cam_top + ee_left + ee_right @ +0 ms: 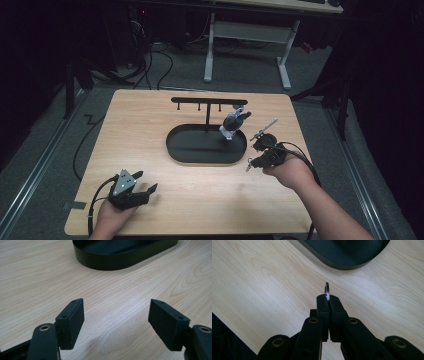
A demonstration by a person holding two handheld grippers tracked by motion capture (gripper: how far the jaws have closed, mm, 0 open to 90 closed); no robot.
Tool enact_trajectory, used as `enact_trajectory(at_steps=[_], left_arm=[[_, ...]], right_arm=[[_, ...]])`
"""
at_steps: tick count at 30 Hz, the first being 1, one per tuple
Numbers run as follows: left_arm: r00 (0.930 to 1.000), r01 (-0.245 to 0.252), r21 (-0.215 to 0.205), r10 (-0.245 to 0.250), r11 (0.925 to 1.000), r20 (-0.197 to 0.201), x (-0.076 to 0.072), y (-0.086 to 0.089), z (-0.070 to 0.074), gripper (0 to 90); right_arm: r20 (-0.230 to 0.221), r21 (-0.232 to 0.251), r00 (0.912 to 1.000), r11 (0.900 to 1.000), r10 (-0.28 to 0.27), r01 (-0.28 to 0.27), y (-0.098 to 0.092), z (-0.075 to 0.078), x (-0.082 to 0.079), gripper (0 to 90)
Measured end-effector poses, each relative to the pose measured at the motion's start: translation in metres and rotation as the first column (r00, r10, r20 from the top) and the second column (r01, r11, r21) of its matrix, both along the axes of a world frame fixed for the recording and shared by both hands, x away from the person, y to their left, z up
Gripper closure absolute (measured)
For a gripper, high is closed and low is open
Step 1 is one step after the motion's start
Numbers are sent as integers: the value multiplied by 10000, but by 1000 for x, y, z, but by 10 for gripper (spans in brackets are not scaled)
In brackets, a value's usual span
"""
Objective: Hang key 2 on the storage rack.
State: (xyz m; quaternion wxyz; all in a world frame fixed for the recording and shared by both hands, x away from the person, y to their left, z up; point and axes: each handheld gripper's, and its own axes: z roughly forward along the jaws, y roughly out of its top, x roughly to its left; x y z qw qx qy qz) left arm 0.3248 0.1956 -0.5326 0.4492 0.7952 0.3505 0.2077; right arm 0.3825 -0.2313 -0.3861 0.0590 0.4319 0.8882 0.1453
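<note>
Pinched a key ring [327, 290] in the right hand-held gripper [327, 298]; left hand-held gripper [116, 315] spread, idle. Next, probably hanging it on the rack [209, 101].

1. High view: fixed above the near edge, facing forward and down over the whole desk [150, 120].
2. Both gripper views: low, close to the surface, sharing the black tray [105, 262].

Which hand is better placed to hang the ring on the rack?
Right, probably. The right gripper is shut on the ring beside the tray, near the rack. The left gripper is open, holds nothing and sits at the table's near edge.
</note>
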Motion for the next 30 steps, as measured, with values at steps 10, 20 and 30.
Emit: enact_trajectory(at_steps=[10,20,30], left_arm=[[10000,42,-29,-42,10000,14,0,0,0,293],[9999,130,28,-130,9999,-23,0,0,0,292],[9999,104,93,-104,9999,-9,-1,-1,0,291]], right_arm=[[-1,6,9999,9999,150,-150,17,10,15,889],[27,34,9993,9993,382,-382,36,17,31,889],[56,77,9976,9976,692,-692,52,24,40,889]])
